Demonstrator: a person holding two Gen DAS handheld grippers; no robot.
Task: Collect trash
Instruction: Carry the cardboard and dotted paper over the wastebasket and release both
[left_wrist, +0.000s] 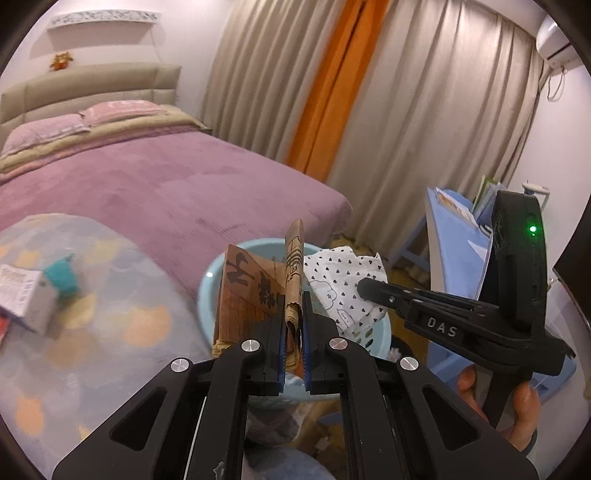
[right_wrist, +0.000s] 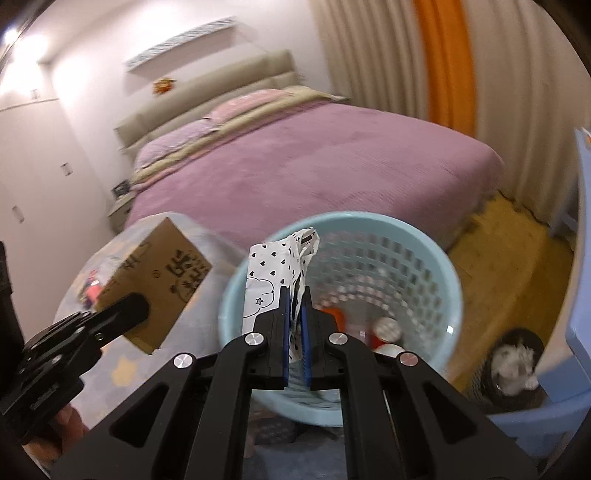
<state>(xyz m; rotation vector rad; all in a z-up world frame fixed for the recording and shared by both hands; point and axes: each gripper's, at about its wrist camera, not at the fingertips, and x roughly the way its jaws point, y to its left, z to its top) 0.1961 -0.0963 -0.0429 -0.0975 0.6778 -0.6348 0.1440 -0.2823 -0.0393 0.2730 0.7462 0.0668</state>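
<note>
On the far left, a round table (left_wrist: 92, 332) with a pastel-patterned cover carries a white carton (left_wrist: 26, 299) and a blurred teal object (left_wrist: 62, 277). Behind it a bed with a mauve cover (left_wrist: 166, 184) runs back to a padded headboard (left_wrist: 92, 85).

The left gripper (left_wrist: 294, 332) is clenched on a brown paper bag (left_wrist: 255, 288) printed with black characters, its blue-padded fingers (left_wrist: 281, 347) pinching a folded edge of the bag. The bag hangs above the near-left side of a light blue mesh wastebasket (right_wrist: 369, 229) that stands on the floor in front of the bed.

To the right of it, the right gripper (right_wrist: 294, 325) grips a white paper bag with black hearts (right_wrist: 273, 266), a cloud and star drawn on its side, and holds it over the basket's left rim. Inside the basket lie red and white items (right_wrist: 384, 332), too blurred to name.

Beige curtains (left_wrist: 424, 110) with an orange strip (left_wrist: 332, 92) hang along the far wall. On the right stands a blue plastic chair (left_wrist: 454, 251), and near it on the wooden floor sits a small black bin (right_wrist: 513, 365) holding white crumpled material.
</note>
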